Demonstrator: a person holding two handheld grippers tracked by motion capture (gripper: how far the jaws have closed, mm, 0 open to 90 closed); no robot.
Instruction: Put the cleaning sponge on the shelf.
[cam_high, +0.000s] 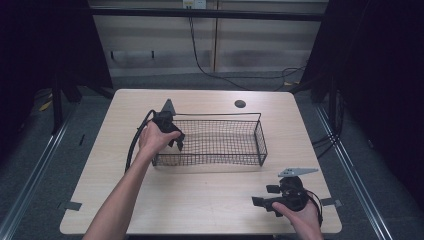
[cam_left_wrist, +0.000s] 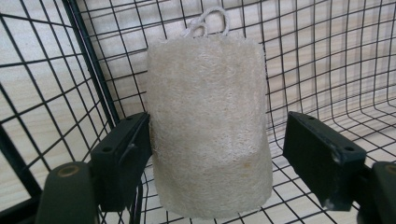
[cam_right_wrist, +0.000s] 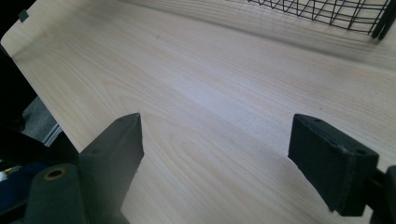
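The left gripper (cam_high: 176, 140) reaches over the left end wall of the wire basket (cam_high: 260, 137), jaws pointing down into it. In the left gripper view, a loofah pad (cam_left_wrist: 208, 126) stands between the two jaws on the basket's mesh floor, its cord loop (cam_left_wrist: 210, 21) at the far end. The left-hand jaw lies against the pad's side; the right-hand jaw stands clear of it, with mesh visible in the gap. The jaws are therefore partly spread and do not clamp the pad. The basket's corner post runs just beyond the left-hand jaw.

The right gripper (cam_high: 264, 195) rests low over the table (cam_high: 200, 200) at its near right corner, well apart from the basket. Its jaws stand wide apart with nothing but bare wood between them; the basket's rim shows far ahead of the jaws.
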